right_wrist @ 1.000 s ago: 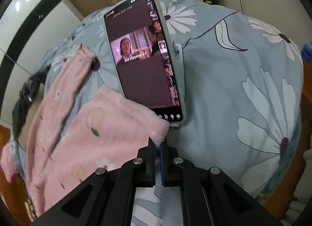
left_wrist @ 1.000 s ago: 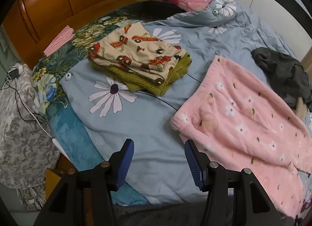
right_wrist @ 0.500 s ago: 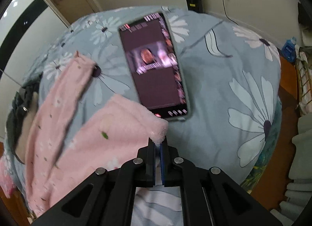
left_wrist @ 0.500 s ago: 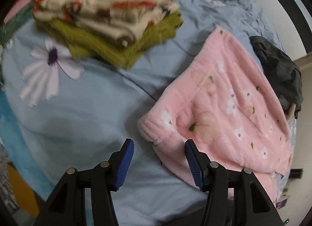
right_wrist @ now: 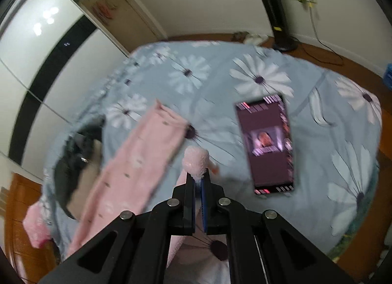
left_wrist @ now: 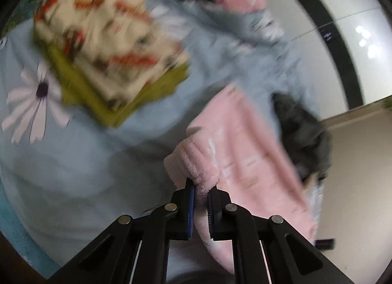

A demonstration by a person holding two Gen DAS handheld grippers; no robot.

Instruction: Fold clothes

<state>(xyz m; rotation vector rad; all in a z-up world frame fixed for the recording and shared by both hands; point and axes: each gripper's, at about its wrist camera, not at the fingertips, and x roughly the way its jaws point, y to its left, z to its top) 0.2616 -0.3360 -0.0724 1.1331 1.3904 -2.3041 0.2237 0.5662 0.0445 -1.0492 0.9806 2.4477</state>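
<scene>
Both grippers are pinching the pink fleece pants over the bed

The left gripper (left_wrist: 201,192) and right gripper (right_wrist: 198,181) are each clamping jaws on the pink pants (left_wrist: 245,151) — lifted above the blue daisy quilt (right_wrist: 245,63). Far left is sitting a folded stack (left_wrist: 110,46); a dark garment (left_wrist: 301,134) is lying right, a lit phone (right_wrist: 267,144) nearby — white wardrobe (right_wrist: 41,46) beyond.

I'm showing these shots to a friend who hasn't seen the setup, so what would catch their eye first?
Probably the fluffy pink pajama pants, pinched at the waistband by the left tongs and at another corner by the right tongs, above the daisy-print duvet. Next, the lit phone lying on the duvet to the right of the right tongs. Then the blurred stack of folded clothes at upper left in the left view.
</scene>
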